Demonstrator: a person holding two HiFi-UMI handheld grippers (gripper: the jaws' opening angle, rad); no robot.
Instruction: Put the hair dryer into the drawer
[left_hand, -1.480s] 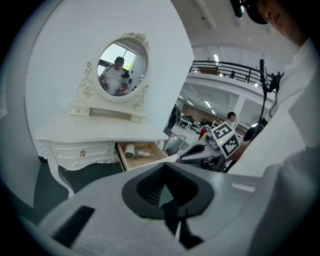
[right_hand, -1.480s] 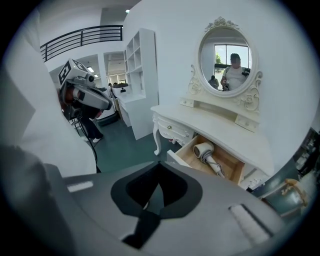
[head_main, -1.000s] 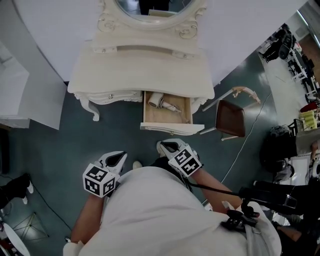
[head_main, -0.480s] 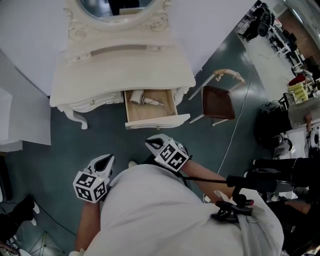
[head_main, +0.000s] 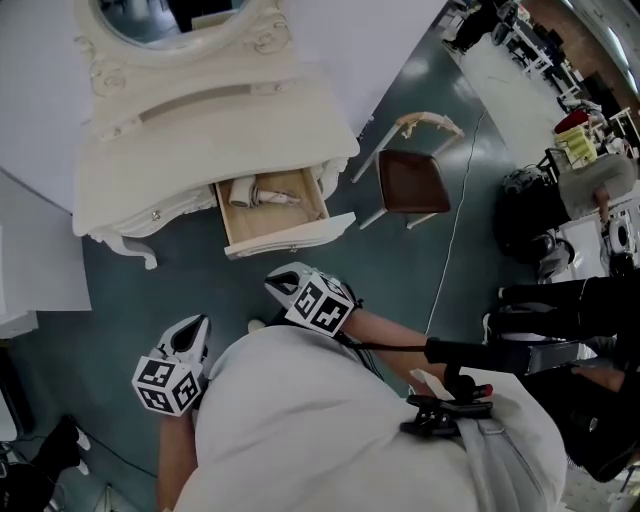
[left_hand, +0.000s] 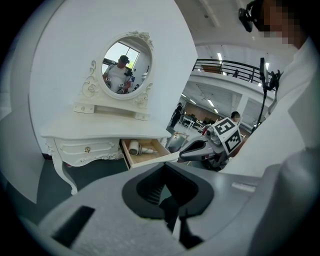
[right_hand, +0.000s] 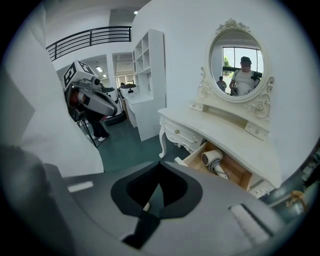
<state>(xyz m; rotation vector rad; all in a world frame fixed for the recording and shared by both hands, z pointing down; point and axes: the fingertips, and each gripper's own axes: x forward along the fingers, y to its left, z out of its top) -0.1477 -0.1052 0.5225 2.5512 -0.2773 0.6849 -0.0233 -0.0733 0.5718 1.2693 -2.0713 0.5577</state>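
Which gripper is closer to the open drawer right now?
Right. The right gripper hangs just short of the drawer; the left gripper is farther back, off to its left.

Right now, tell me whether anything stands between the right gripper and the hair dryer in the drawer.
Nothing visible does. The hair dryer lies in the open drawer, uncovered from above. The right gripper, jaws shut and empty, hangs in front of the drawer, apart from it, with only bare floor between.

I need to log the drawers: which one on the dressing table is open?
The middle drawer, pulled out with the hair dryer lying in it. The knobbed drawer beside it is shut, with its front flush.
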